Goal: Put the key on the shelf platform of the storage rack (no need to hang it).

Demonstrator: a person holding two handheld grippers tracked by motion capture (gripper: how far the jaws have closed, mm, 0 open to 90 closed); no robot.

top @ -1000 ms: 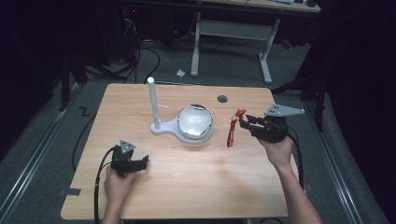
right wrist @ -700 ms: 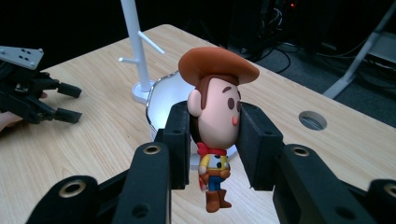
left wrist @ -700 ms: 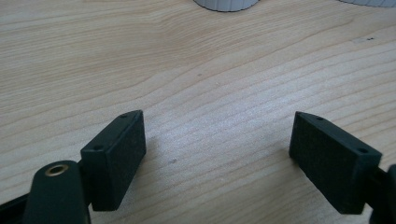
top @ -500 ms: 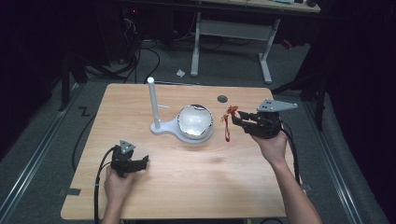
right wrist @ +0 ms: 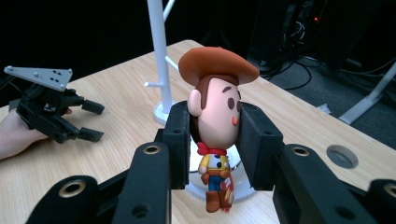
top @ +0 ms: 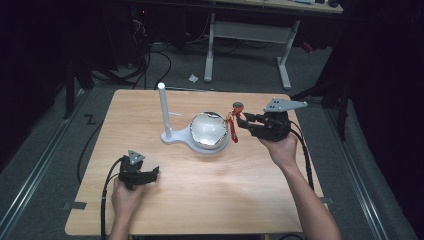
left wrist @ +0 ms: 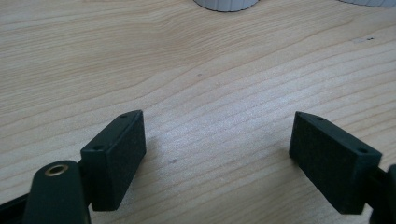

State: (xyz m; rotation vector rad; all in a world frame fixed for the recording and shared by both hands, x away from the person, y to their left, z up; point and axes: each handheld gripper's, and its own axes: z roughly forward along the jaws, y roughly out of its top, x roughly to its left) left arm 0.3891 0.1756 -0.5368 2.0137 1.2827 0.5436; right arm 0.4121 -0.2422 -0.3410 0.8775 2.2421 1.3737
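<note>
A small cowboy figure (right wrist: 214,116) with a brown hat, red scarf and big head hangs upright by its head in my right gripper (right wrist: 214,140), which is shut on it. In the high view the cowboy figure (top: 233,125) hangs just right of a shiny dome (top: 209,131), with the right gripper (top: 242,122) pointing left at it. The dome sits on a white stand with an upright pole (top: 163,107). My left gripper (top: 152,172) rests low at the table's front left, and the left gripper (left wrist: 219,149) stands open over bare wood.
The wooden table (top: 210,200) has a round cable hole (top: 238,105) near its far edge, behind the figure. A side peg sticks out of the pole (right wrist: 159,46). Cables trail from both grippers. A desk frame and dark floor lie beyond the table.
My right gripper has carried the cowboy figure left and slightly up, closer to the dome. The left gripper has stayed put.
</note>
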